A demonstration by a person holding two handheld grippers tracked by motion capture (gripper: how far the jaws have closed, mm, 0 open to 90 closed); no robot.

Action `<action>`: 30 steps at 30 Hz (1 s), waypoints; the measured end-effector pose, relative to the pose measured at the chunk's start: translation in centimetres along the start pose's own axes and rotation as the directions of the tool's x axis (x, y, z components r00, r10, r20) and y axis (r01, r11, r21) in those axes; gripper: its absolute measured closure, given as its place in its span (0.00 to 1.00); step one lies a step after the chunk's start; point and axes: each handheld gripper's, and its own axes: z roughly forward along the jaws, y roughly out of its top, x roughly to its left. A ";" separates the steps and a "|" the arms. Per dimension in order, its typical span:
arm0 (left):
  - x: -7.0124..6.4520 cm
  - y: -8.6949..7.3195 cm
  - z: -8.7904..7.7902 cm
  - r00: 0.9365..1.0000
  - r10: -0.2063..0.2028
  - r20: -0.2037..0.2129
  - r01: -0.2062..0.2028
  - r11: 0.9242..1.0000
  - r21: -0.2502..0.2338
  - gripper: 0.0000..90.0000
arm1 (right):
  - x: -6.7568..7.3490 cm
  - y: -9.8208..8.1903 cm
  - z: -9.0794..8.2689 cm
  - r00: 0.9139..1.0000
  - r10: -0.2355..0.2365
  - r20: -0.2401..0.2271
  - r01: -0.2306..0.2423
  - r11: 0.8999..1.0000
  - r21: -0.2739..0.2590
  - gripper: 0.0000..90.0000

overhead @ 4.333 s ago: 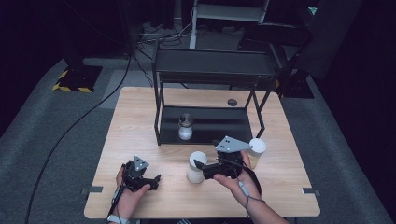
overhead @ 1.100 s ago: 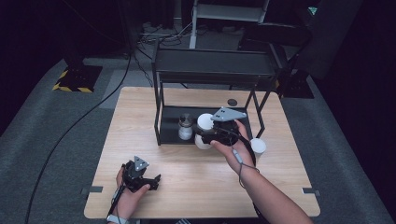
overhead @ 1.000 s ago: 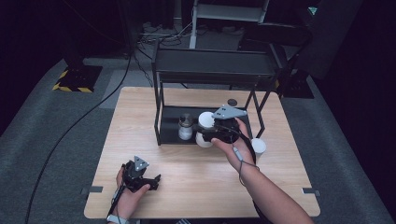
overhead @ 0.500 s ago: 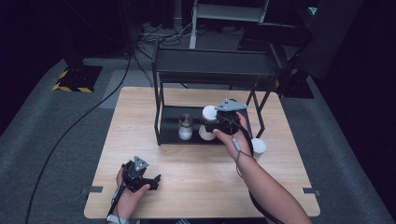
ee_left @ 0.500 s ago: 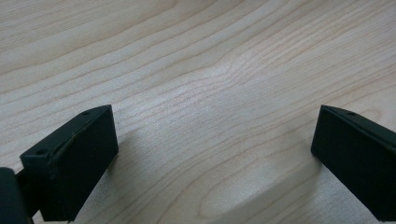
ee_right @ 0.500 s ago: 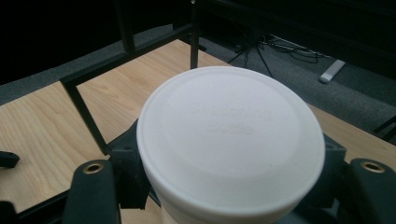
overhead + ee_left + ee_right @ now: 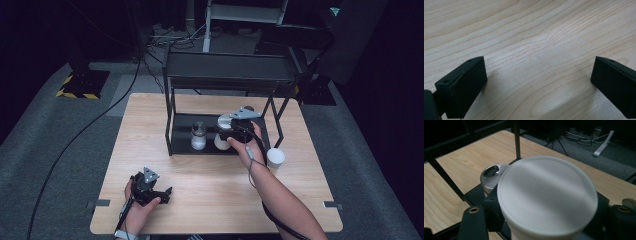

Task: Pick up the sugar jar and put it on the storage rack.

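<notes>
From the high view, the right gripper (image 7: 226,134) is clenched on a white lidded cup (image 7: 222,131), holding it over the lower shelf (image 7: 182,134) of a black metal rack (image 7: 227,72) just beside a glass jar (image 7: 198,136) that stands on that shelf. A second white cup (image 7: 275,158) stands on the wooden table (image 7: 210,200), just right of the rack. The left gripper (image 7: 161,192) rests near the table's front edge, well apart from the rack. Grey carpet and cables lie around the table in a dark room.

The left gripper view shows its jaws spread wide with nothing between them, bare wood grain (image 7: 534,50) below.

In the right gripper view the cup's flat lid (image 7: 547,195) sits between the jaws, which press on the cup's sides. The jar's metal top (image 7: 490,178), with an opening in it, shows just behind the cup.
</notes>
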 end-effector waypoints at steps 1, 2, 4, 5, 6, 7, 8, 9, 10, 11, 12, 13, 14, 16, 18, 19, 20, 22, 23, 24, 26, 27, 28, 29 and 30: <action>0.0 0.0 0.0 1.000 0.000 0.000 0.000 1.000 0.000 0.01 | 0.0 -0.1 0.2 1.000 0.001 0.001 -0.001 1.000 0.001 0.37; 0.0 0.0 0.0 1.000 0.000 0.000 0.000 1.000 0.000 0.01 | 0.0 -0.2 0.4 1.000 -0.001 0.003 0.001 1.000 0.002 0.37; 0.0 0.0 0.0 1.000 0.000 -0.001 0.000 1.000 -0.001 0.01 | 0.0 -0.5 0.8 1.000 0.000 0.006 0.000 1.000 0.001 0.37; 0.0 0.0 0.0 1.000 0.000 -0.001 0.000 1.000 -0.001 0.01 | -0.1 -0.6 1.0 1.000 0.003 0.006 -0.003 1.000 0.002 0.37; 0.0 0.0 0.0 1.000 -0.001 -0.001 0.001 1.000 0.000 0.01 | -0.2 -0.6 1.2 1.000 0.006 0.005 -0.006 1.000 0.004 0.37; 0.0 0.0 0.0 1.000 -0.001 -0.001 0.001 1.000 0.000 0.01 | -0.2 -0.7 1.3 1.000 0.006 0.006 -0.006 1.000 0.007 0.37; 0.0 0.0 0.0 1.000 -0.001 -0.001 0.001 1.000 0.000 0.01 | -0.2 -0.7 1.5 1.000 0.004 0.009 -0.004 1.000 0.008 0.37; 0.0 0.0 0.0 1.000 -0.001 -0.001 0.001 1.000 0.000 0.01 | -0.1 -0.8 1.6 1.000 0.002 0.012 -0.002 1.000 0.008 0.37; 0.0 0.0 0.0 1.000 -0.001 -0.001 0.001 1.000 0.000 0.01 | -0.1 -0.9 1.8 1.000 0.003 0.015 -0.003 1.000 0.008 0.37; 0.0 0.0 0.0 1.000 -0.001 -0.001 0.001 1.000 0.000 0.01 | -0.1 -0.9 1.9 1.000 0.004 0.016 -0.004 1.000 0.009 0.37; 0.0 0.0 0.0 1.000 -0.001 -0.001 0.001 1.000 0.000 0.01 | -0.1 -1.0 2.0 1.000 0.003 0.017 -0.004 1.000 0.007 0.37; 0.0 0.0 0.0 1.000 -0.001 -0.001 0.001 1.000 0.000 0.01 | -0.2 -1.0 2.1 1.000 0.001 0.018 -0.002 1.000 0.010 0.37; 0.0 0.0 0.0 1.000 -0.001 -0.001 0.001 1.000 0.000 0.01 | -0.2 -1.1 2.3 1.000 0.004 0.016 -0.004 1.000 0.013 0.37; 0.0 0.0 0.0 1.000 -0.001 -0.001 0.001 1.000 0.000 0.01 | -0.3 -1.2 2.5 1.000 0.015 0.019 -0.015 1.000 0.016 0.37; 0.0 0.0 0.0 1.000 -0.001 -0.001 0.001 1.000 0.000 0.01 | -0.4 -1.3 2.7 1.000 0.016 0.023 -0.017 1.000 0.016 0.37; 0.0 0.0 0.0 1.000 -0.001 -0.001 0.001 1.000 0.000 0.01 | -0.4 -1.4 2.8 1.000 0.017 0.024 -0.017 1.000 0.017 0.37; 0.0 0.0 0.0 1.000 -0.001 -0.001 0.001 1.000 0.000 0.01 | -0.4 -1.4 2.9 1.000 0.016 0.024 -0.017 1.000 0.017 0.37; 0.0 0.0 0.0 1.000 0.000 -0.001 0.000 1.000 0.000 0.01 | -0.4 -1.6 3.0 1.000 0.015 0.027 -0.015 1.000 0.018 0.37; 0.0 0.0 0.0 1.000 -0.001 -0.001 0.001 1.000 0.000 0.01 | -0.4 -1.7 3.0 0.999 0.017 0.029 -0.018 1.000 0.018 0.37; 0.0 0.0 0.0 1.000 -0.001 -0.001 0.001 1.000 0.000 0.01 | -0.4 -1.9 3.0 0.999 0.023 0.029 -0.023 1.000 0.011 0.37; 0.0 0.0 0.0 1.000 -0.001 -0.001 0.001 1.000 0.000 0.01 | -0.6 -1.9 3.1 0.999 0.035 0.026 -0.035 0.999 0.011 0.37; 0.0 0.0 0.0 1.000 -0.001 -0.001 0.001 1.000 0.000 0.01 | -0.6 -1.8 3.1 0.999 0.039 0.027 -0.040 0.999 0.015 0.37; 0.0 0.0 0.0 1.000 -0.001 -0.001 0.001 1.000 0.000 0.01 | -0.7 -1.6 3.1 0.999 0.043 0.027 -0.044 0.999 0.021 0.37; 0.0 0.0 0.0 1.000 -0.001 -0.001 0.001 1.000 0.000 0.01 | -0.7 -1.5 3.1 0.999 0.043 0.026 -0.044 0.999 0.026 0.37; 0.0 0.0 0.0 1.000 -0.001 -0.001 0.001 1.000 0.000 0.01 | -0.7 -1.5 3.2 0.999 0.043 0.022 -0.044 0.999 0.027 0.36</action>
